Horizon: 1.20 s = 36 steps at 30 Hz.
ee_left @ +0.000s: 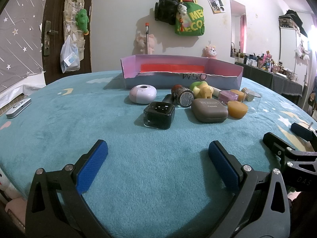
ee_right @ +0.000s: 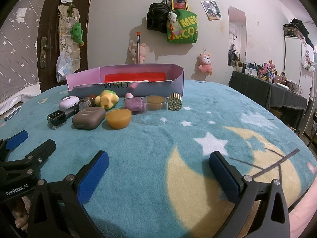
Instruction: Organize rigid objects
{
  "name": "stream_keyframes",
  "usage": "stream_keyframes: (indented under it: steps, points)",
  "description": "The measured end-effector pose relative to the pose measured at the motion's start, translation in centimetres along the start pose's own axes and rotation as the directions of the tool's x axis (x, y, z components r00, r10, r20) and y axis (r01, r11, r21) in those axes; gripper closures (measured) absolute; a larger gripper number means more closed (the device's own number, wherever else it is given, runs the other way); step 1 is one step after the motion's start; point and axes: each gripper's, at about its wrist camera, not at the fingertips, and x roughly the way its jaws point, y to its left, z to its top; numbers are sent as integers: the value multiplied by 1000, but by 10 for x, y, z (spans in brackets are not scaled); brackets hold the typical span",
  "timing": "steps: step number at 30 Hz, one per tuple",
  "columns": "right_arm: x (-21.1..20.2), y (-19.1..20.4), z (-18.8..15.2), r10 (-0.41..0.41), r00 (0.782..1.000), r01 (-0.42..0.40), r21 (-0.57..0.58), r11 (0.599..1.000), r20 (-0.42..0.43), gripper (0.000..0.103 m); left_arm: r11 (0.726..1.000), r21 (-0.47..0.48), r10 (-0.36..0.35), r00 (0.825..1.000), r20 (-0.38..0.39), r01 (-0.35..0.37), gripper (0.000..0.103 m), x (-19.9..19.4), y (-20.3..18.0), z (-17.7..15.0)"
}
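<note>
Hovering low over the teal blanket (ee_left: 79,123), left claw (ee_left: 157,152) and right claw (ee_right: 158,162) both gaped, holding nothing. Small objects, eyeshadow case (ee_left: 209,110) included, clustered far, beside cardboard box (ee_left: 182,79).

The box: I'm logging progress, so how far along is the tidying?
Barely started. The box holds only a red insert. Both grippers, left and right, are open and hold nothing. The black bottle, eyeshadow case and the rest sit on the blanket.
</note>
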Motion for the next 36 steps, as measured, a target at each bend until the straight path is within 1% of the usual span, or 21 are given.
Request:
stream_keyframes:
  steps: [11, 14, 17, 20, 22, 24, 28, 32, 34, 36]
  points:
    - [0, 0, 0, 0, 1000, 0, 0, 1000, 0, 0, 1000, 0, 0, 1000, -1, 0, 0, 0, 0, 0]
    - [0, -1, 0, 2, 1000, -2, 1, 1000, -4, 0, 1000, 7, -9, 1000, -12, 9, 0, 1, 0, 2]
    - [2, -1, 2, 22, 999, -23, -2, 1000, -24, 0, 1000, -1, -29, 999, -39, 29, 0, 5, 6, 8]
    - [6, -1, 13, 59, 997, -59, 10, 998, -43, 0, 1000, -15, -25, 999, -39, 25, 0, 5, 8, 21]
    - [4, -2, 19, 79, 996, -78, 24, 997, -44, 0, 999, -17, -35, 999, -40, 34, 0, 5, 10, 29]
    - [4, -5, 25, 80, 996, -79, 28, 996, -37, 0, 1000, -14, -29, 999, -47, 28, 0, 5, 11, 40]
    - [8, -10, 43, 55, 998, -54, 27, 998, -29, 0, 1000, 12, -2, 996, -92, 3, 0, 15, 11, 59]
    - [16, -16, 60, 56, 997, -55, 34, 998, -44, 0, 999, 44, 1, 992, -125, 5, 0, 25, 14, 73]
    - [25, -18, 68, 50, 996, -49, 25, 999, -76, 0, 999, 47, -12, 986, -163, 20, 0, 32, 16, 78]
    - [35, -20, 74, 72, 989, -69, 27, 997, -126, 0, 999, 37, -29, 979, -203, 38, 0, 39, 18, 80]
